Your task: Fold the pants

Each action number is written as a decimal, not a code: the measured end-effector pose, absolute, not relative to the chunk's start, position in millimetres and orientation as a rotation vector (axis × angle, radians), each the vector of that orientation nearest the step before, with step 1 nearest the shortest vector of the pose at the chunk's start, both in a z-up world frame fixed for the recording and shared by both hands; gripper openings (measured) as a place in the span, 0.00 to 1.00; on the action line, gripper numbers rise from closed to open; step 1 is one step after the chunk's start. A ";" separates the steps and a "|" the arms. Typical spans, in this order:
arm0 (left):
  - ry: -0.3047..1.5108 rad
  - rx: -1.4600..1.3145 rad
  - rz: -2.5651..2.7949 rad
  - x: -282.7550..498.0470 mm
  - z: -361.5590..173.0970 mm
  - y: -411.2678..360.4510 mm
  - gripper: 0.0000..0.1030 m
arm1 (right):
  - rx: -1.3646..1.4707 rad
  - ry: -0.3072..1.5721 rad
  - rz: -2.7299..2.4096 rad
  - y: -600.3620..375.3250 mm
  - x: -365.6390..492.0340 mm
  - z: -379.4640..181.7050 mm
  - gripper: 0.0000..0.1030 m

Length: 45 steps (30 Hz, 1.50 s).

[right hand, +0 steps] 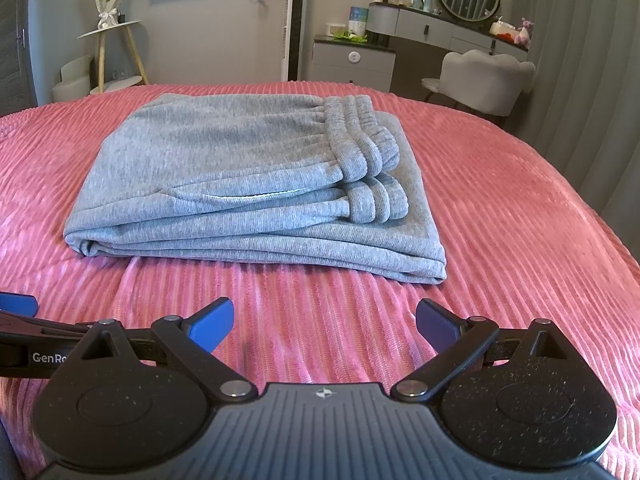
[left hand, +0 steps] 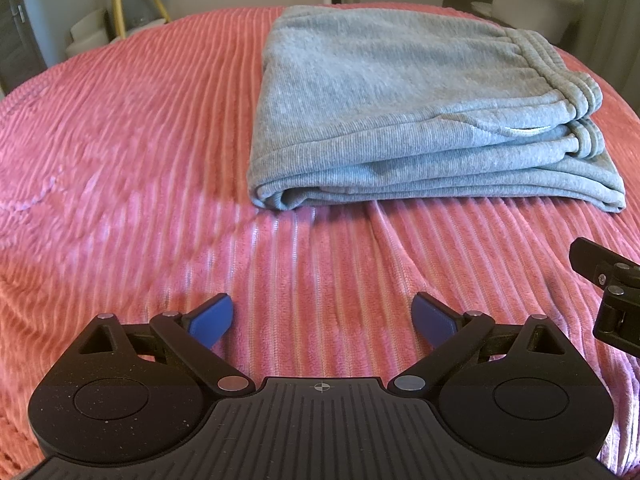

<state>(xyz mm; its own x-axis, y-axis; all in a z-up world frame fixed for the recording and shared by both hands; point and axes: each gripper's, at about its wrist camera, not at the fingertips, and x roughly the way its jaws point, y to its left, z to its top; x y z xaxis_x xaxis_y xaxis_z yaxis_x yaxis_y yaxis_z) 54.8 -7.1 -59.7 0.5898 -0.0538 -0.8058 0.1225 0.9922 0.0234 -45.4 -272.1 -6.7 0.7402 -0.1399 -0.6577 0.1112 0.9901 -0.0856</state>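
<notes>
Both pairs of jaws are spread wide and hold nothing. Your left gripper (left hand: 322, 322) hangs low over the pink bed cover (left hand: 120, 152), and so does your right gripper (right hand: 324, 324). Neither one touches the cloth, as far as you can see. The two sit side by side, close together. A bit of the right one shows at the right edge of the left view.

Your gray pants (right hand: 248, 184) lie on the bed, on the far side of both grippers. They are already a thick, flat stack of layers. The long side of the stack runs left to right across the bed. The ribbed waistband (right hand: 364, 148) is bunched at the right end, on top. The smooth folded end is at the left. The near edge shows many layers, one on another.

From your right gripper the pants lie straight ahead. From your left gripper the pants (left hand: 420, 112) lie ahead and a bit to the right. So your right hand looks a little better lined up with them.

The folding looks done, or very nearly. If you want to tidy it, reach forward to the near edge and go gently, so the layers don't slide apart.
</notes>
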 end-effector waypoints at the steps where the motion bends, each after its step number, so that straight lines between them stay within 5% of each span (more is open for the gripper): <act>1: 0.935 0.079 -0.103 55.1 -59.5 -7.2 0.97 | -0.042 0.725 -0.138 -272.2 -45.2 -6.7 0.95; 45: 0.953 0.031 -0.115 58.9 -58.0 -0.9 0.97 | -0.057 0.725 -0.130 -270.8 -44.2 -6.0 0.95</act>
<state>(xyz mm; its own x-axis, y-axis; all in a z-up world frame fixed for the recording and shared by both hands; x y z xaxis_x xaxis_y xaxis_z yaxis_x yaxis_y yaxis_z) 58.9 -0.9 -58.0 0.5738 -0.0845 -0.8146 0.1115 0.9935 -0.0245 -44.2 -270.8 -6.0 0.7411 -0.1386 -0.6570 0.0990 0.9903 -0.0973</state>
